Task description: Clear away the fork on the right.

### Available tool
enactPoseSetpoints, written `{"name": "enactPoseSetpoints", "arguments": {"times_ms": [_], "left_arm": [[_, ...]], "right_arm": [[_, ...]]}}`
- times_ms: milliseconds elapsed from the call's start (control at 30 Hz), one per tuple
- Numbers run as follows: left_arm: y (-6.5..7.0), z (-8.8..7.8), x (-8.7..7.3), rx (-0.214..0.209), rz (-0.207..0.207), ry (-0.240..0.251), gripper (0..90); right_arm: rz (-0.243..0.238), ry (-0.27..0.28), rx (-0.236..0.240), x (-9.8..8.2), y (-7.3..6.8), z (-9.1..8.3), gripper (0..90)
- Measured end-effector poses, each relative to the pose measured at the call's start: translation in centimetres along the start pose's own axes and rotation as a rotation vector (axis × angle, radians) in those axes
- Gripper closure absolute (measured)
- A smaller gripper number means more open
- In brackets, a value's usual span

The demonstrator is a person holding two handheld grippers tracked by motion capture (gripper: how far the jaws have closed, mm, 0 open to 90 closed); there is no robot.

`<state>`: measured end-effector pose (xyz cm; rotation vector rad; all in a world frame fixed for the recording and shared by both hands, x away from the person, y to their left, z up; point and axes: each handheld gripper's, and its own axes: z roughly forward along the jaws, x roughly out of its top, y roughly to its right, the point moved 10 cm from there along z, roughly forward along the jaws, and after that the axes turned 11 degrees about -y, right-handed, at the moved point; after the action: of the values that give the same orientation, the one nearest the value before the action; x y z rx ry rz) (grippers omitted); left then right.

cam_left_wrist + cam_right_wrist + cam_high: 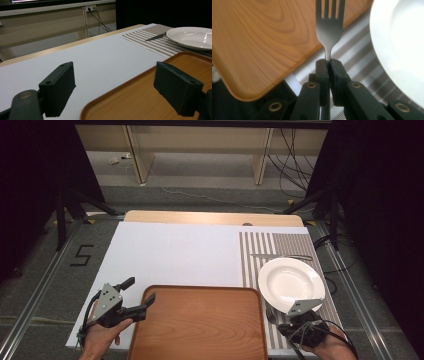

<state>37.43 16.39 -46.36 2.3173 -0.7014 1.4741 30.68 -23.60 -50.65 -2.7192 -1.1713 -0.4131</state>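
My right gripper (329, 62) is shut on the neck of a steel fork (330, 27). The fork's tines point away, over the corner of the wooden tray (262, 37), and it is held a little above the striped placemat (358, 56). A white plate (402, 45) lies just to its right. In the high view this gripper (286, 324) sits at the front right, between the tray (200, 330) and the plate (291, 284). My left gripper (140, 291) stands open at the tray's front left corner, one jaw over the rim (140, 75), nothing between its fingers.
A knife (280, 256) lies on the striped placemat (280, 242) behind the plate. A white sheet (175, 252) covers the rest of the table. Beyond the table's far edge are the floor, shelf legs, cables and tripod legs.
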Motion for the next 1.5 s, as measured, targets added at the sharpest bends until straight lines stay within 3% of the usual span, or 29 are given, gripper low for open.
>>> {"name": "enactPoseSetpoints", "arguments": {"times_ms": [300, 367, 433, 500, 567, 600, 733, 900, 967, 1000, 1333, 1500], "left_arm": [[0.0, 0.0, 0.0, 0.000, -0.001, 0.000, 16.9], [0.0, 0.0, 0.0, 0.000, 0.003, -0.001, 16.9], [0.0, 0.0, 0.0, -0.001, 0.002, 0.000, 16.9], [0.0, 0.0, 0.0, 0.000, 0.003, -0.001, 16.9], [0.0, 0.0, 0.0, 0.000, 0.003, -0.001, 16.9], [0.0, 0.0, 0.0, 0.001, -0.002, 0.001, 16.9], [0.0, 0.0, 0.0, 0.002, -0.003, 0.001, 16.9], [0.0, 0.0, 0.0, 0.002, -0.003, 0.004, 16.9], [0.0, 0.0, 0.0, 0.002, -0.003, 0.004, 16.9], [-0.1, -0.1, 0.0, 0.005, -0.005, 0.005, 16.9], [-0.1, -0.1, 0.1, 0.003, -0.004, 0.007, 16.9], [-0.1, -0.1, 0.1, 0.004, -0.005, 0.007, 16.9]], "right_arm": [[-0.037, 0.101, 0.054, 1.8, -1.2, -1.0, 86.1], [-0.022, 0.120, 0.089, 2.2, -1.9, -1.4, 86.1], [-0.040, 0.147, 0.120, 2.8, -2.4, -1.6, 86.1], [-0.042, 0.156, 0.127, 3.2, -3.0, -1.6, 86.1], [-0.047, 0.134, 0.138, 3.2, -3.2, -1.8, 86.1], [-0.075, 0.157, 0.138, 3.7, -3.3, -1.7, 86.1], [-0.098, 0.160, 0.122, 4.7, -4.5, -2.0, 86.1], [-0.092, 0.158, 0.147, 5.6, -5.8, -2.0, 86.1], [-0.098, 0.169, 0.135, 6.0, -5.7, -1.9, 86.1], [-0.110, 0.167, 0.158, 6.3, -5.8, -1.9, 86.1], [-0.125, 0.171, 0.160, 7.8, -6.5, -1.3, 86.1], [-0.138, 0.139, 0.176, 8.1, -7.2, -1.0, 86.1]]}}
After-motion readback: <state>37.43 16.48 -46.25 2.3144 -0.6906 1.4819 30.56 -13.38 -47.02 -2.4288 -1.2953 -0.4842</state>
